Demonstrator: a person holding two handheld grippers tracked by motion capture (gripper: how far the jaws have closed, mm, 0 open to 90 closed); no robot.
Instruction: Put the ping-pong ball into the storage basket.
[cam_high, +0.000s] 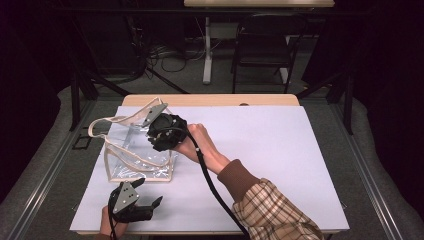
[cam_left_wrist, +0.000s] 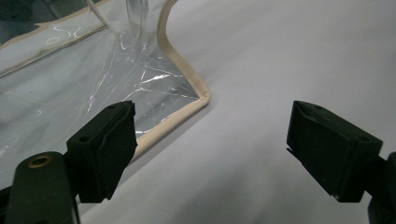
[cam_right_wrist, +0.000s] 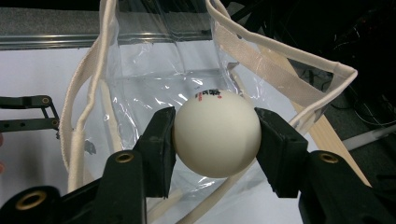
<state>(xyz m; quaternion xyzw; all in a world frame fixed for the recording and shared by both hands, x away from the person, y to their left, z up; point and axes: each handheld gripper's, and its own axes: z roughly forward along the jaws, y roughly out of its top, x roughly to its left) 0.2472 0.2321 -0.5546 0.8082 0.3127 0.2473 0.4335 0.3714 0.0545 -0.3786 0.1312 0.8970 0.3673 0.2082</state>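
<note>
Gripping a cream-white ball between its two black jaws, the right claw holds it squarely, one jaw pressed to each side of the ball. Small red and black print shows at the ball's 12 o'clock edge. Just beyond the ball stands a clear plastic bag with cream fabric trim and cream straps; its open mouth faces the camera in the right gripper view, and the ball sits at or just above that mouth.

In the high view the right claw is over the top of the bag, reached in from the 4 o'clock side by a hand whose arm wears a brown cuff and a plaid sleeve. A black cable runs from this gripper back along the arm. The bag stands at the 9 o'clock part of the bench, which is covered by a pale sheet.

The left claw is at the near edge of the bench, at the bag's 6 o'clock, with a grey plate on its top. Its jaws are spread wide with nothing between them. In the left gripper view the left claw points at the bag's lower corner, the left-hand jaw near the cream seam, though I cannot tell whether it touches.
</note>
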